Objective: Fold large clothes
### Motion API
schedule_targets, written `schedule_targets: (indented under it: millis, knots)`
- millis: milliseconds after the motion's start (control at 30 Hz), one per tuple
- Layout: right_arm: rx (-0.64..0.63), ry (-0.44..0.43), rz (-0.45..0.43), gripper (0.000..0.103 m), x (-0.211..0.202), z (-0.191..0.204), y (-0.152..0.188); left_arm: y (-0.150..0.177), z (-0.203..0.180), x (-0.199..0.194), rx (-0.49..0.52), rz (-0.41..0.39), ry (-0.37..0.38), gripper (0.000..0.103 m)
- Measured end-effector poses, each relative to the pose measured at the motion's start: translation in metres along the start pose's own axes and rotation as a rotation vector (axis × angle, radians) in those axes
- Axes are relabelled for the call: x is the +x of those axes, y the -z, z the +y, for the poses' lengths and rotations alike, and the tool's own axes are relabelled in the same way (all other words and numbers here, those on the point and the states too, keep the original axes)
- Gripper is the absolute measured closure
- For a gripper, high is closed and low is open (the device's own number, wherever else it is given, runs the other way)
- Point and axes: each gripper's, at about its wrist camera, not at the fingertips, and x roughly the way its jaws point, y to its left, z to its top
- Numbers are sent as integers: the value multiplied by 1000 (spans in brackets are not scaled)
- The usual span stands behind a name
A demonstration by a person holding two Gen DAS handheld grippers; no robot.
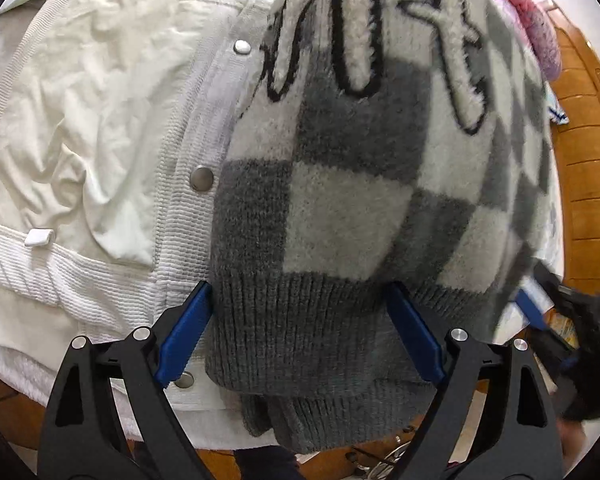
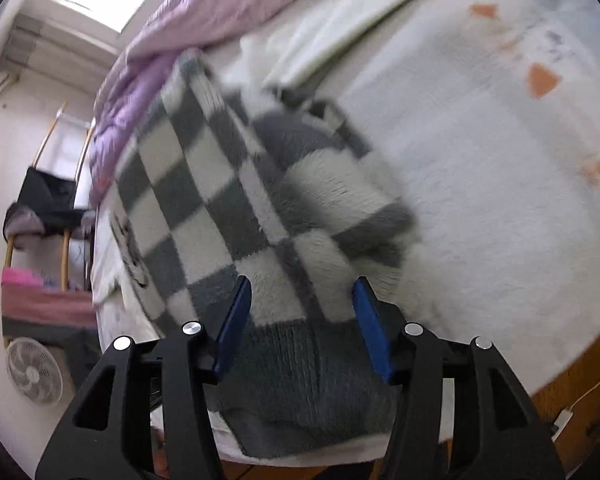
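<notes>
A grey and white checkered fuzzy sweater point(image 1: 364, 184) with black-outlined lettering lies on the bed, its ribbed hem toward me. My left gripper point(image 1: 300, 296) is open, its blue fingers point(image 1: 188, 332) straddling the hem without pinching it. In the right wrist view the same sweater point(image 2: 228, 208) lies partly folded, one sleeve bunched on top. My right gripper point(image 2: 302, 292) is open over the hem's ribbed band point(image 2: 300, 364). The right gripper point(image 1: 534, 310) also shows, blurred, at the left wrist view's right edge.
A white snap-button jacket point(image 1: 92, 120) lies left of the sweater. A pink-purple quilt point(image 2: 188, 12) lies at the bed's far side. The fluffy white bed cover point(image 2: 500, 184) spreads right. The wooden bed frame point(image 1: 588, 184), a fan point(image 2: 34, 372) and a chair point(image 2: 48, 204) stand around.
</notes>
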Motion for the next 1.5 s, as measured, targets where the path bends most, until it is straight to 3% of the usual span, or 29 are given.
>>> schedule_targets:
  millis: [67,133,267,467,600,900,967,1033,1067,1100,1133,1167,1300,1367,1500]
  knots:
    - [-31,15,14,94,7,0,-2,-4,-1,-13,-18,-23,19,15]
    - [-9,-21,2,96,3,-10,-6,-3,6,-25,-51,-55,53,15]
    - [33,-10,-13,97,-11,-42,-9,-2,13,-32,-67,-77,71,15]
    - [60,27,14,97,3,-61,-13,-5,17,-7,-94,-30,77,15]
    - [40,61,6,97,7,-63,-15,-3,20,20,-124,39,122,13]
    - [67,113,1,94,5,-73,-14,3,19,38,-115,72,164,14]
    - [74,117,2,90,6,-74,-14,3,21,39,-106,70,160,17]
    - [66,142,3,80,5,-71,-14,-1,16,38,-99,69,182,45]
    - [77,144,1,74,3,-72,-13,-2,13,35,-97,70,179,53]
    - [93,145,0,67,2,-73,-13,0,2,32,-81,65,183,70]
    - [120,159,-2,50,-1,-76,-11,0,0,28,-74,64,182,74]
    - [153,145,-6,44,-5,-78,-8,-5,-6,24,-79,64,189,75]
    - [299,23,-52,39,-31,-79,18,-12,-9,6,-79,64,232,76]
    - [394,-47,-95,27,-42,-79,40,-17,-10,-5,-83,69,273,76]
    - [779,-300,-164,17,-47,-86,117,-27,-19,-21,-80,83,326,77]
